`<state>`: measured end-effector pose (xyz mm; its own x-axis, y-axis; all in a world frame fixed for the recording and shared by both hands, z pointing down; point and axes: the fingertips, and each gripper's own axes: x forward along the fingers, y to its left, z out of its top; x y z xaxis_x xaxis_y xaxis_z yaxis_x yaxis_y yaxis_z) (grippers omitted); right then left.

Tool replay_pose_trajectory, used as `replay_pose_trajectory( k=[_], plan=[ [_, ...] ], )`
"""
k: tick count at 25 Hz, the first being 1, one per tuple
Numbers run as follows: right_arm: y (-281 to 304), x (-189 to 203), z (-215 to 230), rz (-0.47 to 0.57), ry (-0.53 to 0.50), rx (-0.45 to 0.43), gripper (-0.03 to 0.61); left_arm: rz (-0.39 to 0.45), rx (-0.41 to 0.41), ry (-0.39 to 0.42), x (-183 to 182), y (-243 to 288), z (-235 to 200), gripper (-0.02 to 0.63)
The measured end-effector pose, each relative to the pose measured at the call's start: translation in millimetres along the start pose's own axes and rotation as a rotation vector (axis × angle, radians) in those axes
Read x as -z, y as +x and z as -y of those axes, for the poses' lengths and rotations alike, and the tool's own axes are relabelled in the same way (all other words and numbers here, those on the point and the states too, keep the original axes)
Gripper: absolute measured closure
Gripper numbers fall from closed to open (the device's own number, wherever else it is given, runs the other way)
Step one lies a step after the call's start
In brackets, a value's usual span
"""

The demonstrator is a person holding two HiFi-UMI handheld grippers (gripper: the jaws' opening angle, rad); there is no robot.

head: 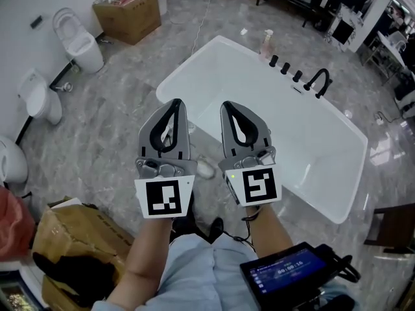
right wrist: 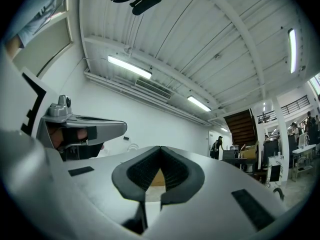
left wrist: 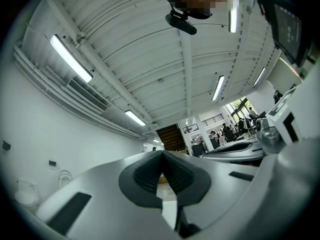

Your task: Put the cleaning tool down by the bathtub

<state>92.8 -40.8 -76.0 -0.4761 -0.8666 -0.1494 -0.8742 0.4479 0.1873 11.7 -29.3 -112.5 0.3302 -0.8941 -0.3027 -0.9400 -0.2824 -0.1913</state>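
While the person stood at the near side of the bathtub (head: pixel 259 89), the head view had both arms raised, the left tongs (head: pixel 174 102) and the right tongs (head: pixel 231 105) side by side, with their tips pointing away over the tub's rim. Each pair was pressed together with nothing in it. I took that for hands at rest rather than at work. What may have been the cleaning tool (head: pixel 206 168), a small pale thing, lay on the floor just beside the tub's near wall. It was below and between the two pairs and apart from both. If so, it looked set down already, though it was too small to be sure.

In the left gripper view, the dark pads (left wrist: pixel 145 176) met at the tip, with only ceiling and a far hall beyond them and no tool.

The right gripper view showed the same: the pads (right wrist: pixel 140 171) were shut tip to tip with nothing between them, and the left tongs were level just to the left.
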Motion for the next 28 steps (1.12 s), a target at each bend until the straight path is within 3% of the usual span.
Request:
replay_pose_trajectory(
  k=[9, 13, 23, 28],
  plan=[
    [-1.6, -22.6, -6.8, 0.059, -0.025, 0.011, 0.566, 0.023, 0.006, 0.013, -15.2, -7.6, 1.5, 0.6],
    [-2.3, -20.8, -12.9, 0.028, -0.02, -0.002, 0.566, 0.028, 0.001, 0.009, -19.0, -10.4, -1.9, 0.6],
    [-4.0, -15.1, -20.6, 0.036, -0.015, -0.009, 0.566, 0.021, -0.008, 0.007, -11.5, -17.3, -3.7, 0.6],
    [-3.4, -21.8, -21.6, 0.088, -0.02, 0.009, 0.566, 0.014, -0.008, 0.01, -8.6, -21.7, -4.6, 0.6]
  ],
)
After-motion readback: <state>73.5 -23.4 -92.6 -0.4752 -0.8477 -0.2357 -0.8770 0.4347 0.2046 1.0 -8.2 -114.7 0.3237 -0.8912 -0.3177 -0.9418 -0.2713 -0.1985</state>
